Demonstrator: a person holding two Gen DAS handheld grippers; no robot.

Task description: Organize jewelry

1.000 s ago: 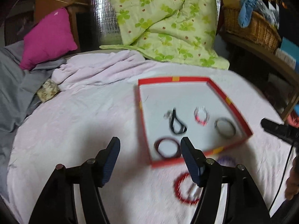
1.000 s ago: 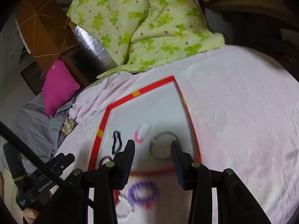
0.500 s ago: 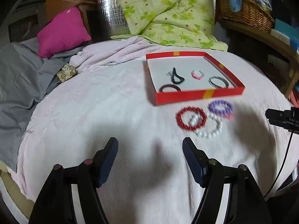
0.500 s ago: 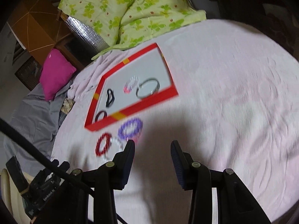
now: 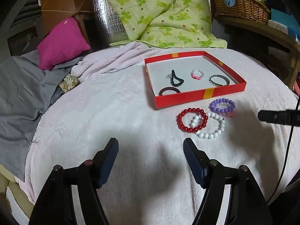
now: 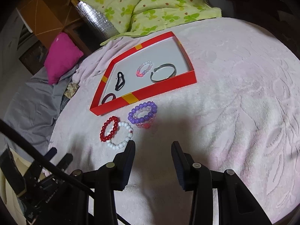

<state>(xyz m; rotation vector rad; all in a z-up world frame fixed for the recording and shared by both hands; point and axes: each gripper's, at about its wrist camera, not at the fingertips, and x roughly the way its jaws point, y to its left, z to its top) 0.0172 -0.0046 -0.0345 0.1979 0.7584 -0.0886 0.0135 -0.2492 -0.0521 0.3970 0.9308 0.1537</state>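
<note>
A red-walled box with a white floor lies on the pink blanket. Inside it are a black cord loop, a small pink bead bracelet, a metal bangle and a dark ring. In front of the box lie a red bead bracelet, a white bead bracelet overlapping it, and a purple bead bracelet. My left gripper is open and empty, well short of them. My right gripper is open and empty, just near the white bracelet.
A magenta pillow, grey cloth and a small patterned pouch lie left. A green floral quilt is behind the box. A wicker basket sits on a shelf at back right.
Both grippers have pulled back from over the box toward the blanket's near side. The box and the three loose bracelets now lie farther ahead. Both stay open.
</note>
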